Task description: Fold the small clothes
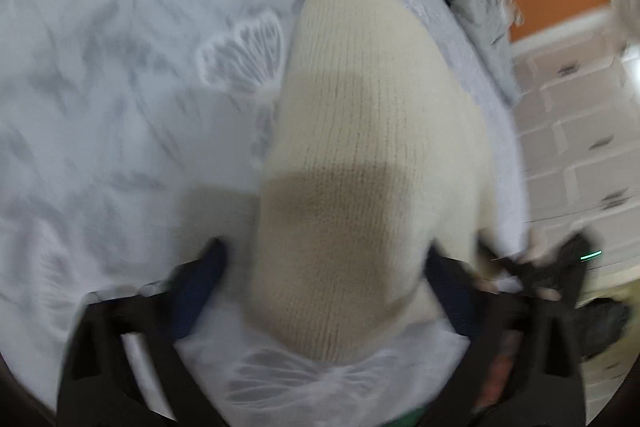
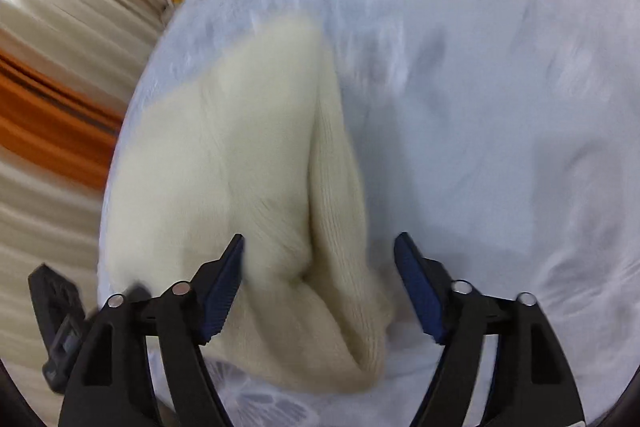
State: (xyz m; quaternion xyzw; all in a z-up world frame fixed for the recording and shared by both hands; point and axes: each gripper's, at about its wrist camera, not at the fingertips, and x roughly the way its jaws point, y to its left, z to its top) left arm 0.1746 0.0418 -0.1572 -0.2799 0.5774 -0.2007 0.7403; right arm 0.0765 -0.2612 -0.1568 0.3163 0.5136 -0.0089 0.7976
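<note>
Cream knit garment (image 1: 352, 131) lies folded near bed (image 1: 120, 107) edge. Left hand-held gripper (image 1: 324, 267) straddles it, prob. not pinching; right hand-held gripper (image 2: 320, 267) spread over fold.

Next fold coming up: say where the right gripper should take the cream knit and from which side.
Take the cream knit at its raised ribbed fold, coming straight down from above. The ridge stands up between the open right gripper.

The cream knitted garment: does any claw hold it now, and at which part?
Neither. The cream knitted garment lies on the bedspread between the open jaws of the right claw and left claw, unpinched.
</note>
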